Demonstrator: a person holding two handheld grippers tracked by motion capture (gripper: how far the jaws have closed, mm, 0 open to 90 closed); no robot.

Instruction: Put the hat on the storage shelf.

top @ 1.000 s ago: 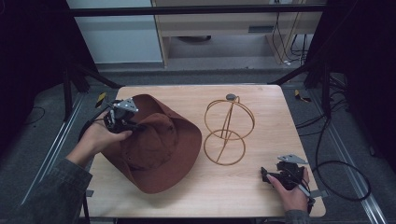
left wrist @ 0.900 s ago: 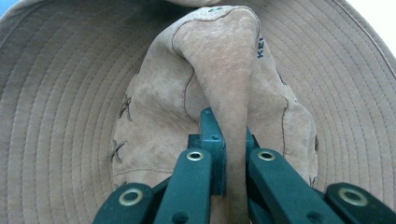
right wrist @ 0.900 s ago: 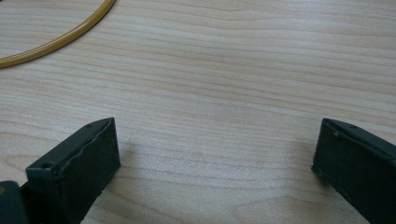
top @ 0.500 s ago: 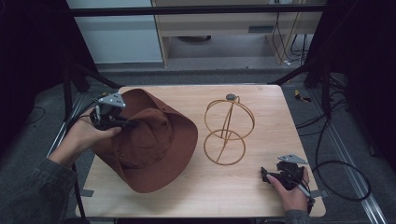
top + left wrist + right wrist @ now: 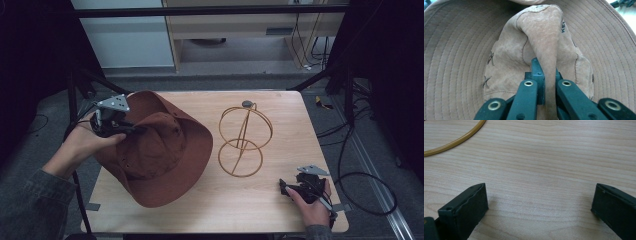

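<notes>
Over the left half of the tabletop point(image 5: 280, 210), in the high view, the brown hat point(image 5: 160, 155) hangs tilted from the left hand-held gripper point(image 5: 131, 129), its wide brim sloping down toward the near edge, its lower rim on the wood; the gold wire stand point(image 5: 245, 142) rises just beside it; the right hand-held gripper point(image 5: 286, 189) rests near the right corner.

Seen from the left gripper view, the left hand-held gripper point(image 5: 547, 75) is clamped on a pinched fold of the suede-like crown; stitched rings circle the brim.

Seen from the right gripper view, the right hand-held gripper point(image 5: 539, 202) stands with its jaws wide apart over pale woodgrain.
</notes>
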